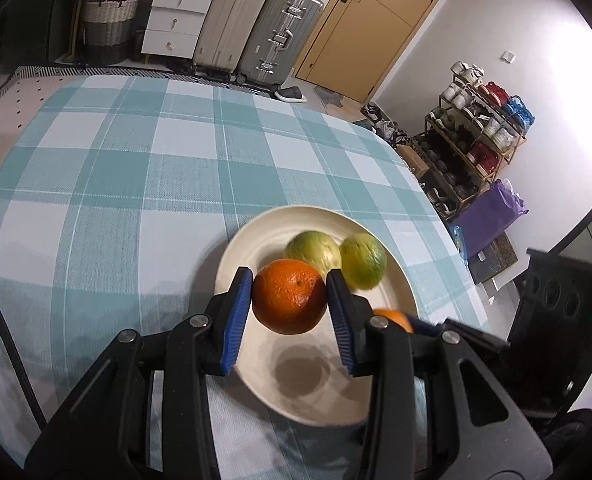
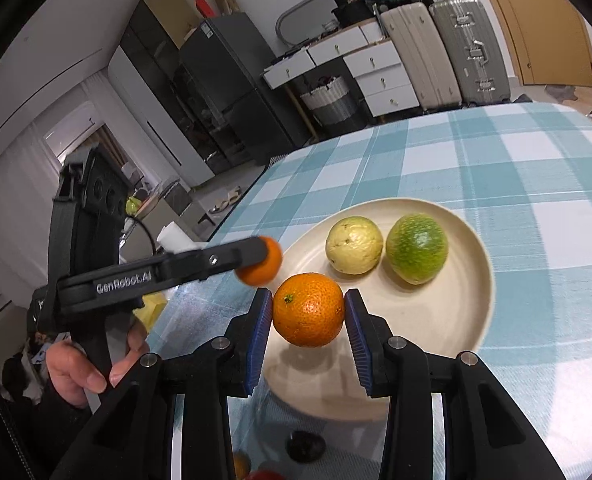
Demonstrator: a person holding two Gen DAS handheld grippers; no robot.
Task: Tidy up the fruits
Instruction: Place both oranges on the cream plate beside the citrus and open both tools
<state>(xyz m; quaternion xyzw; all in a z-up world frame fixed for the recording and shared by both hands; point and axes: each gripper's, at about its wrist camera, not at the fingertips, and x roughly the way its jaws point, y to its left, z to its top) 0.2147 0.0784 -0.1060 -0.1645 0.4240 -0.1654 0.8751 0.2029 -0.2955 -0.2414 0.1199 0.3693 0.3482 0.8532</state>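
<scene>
The table (image 1: 136, 168) wore a woven cloth checked in pale teal and white, and behind it stood hard ribbed suitcases (image 1: 256, 28), white drawers (image 1: 178, 20) with small knobs, a two-tone wicker basket (image 1: 110, 20) and a plain wooden door (image 1: 375, 12). A rack of shoes (image 1: 475, 136) lined the white wall.

On the cloth sat a round, shallow, cream plate (image 2: 447, 320) with faint rings and a raised rim. It held two fruits lying side by side, close together or perhaps touching: a pale yellow-green one (image 2: 353, 246) with dull skin, and a brighter green one (image 2: 417, 248), mottled and slightly oval.

The left gripper (image 1: 290, 294), black plastic with ridged blue pads, was clamped on a round orange (image 1: 289, 296) with pitted peel, held in the air above the plate; a soft shadow lay on the plate beneath it. In the right wrist view a hand (image 2: 84, 364) could be seen wrapped round that tool's handle.

The right gripper (image 2: 307, 312), of the same make, gripped a second orange (image 2: 307, 309), its pads pressed to either side, above the near edge of the plate. A dark, rounded thing (image 2: 305, 446) lay low in that view, too blurred to name.
</scene>
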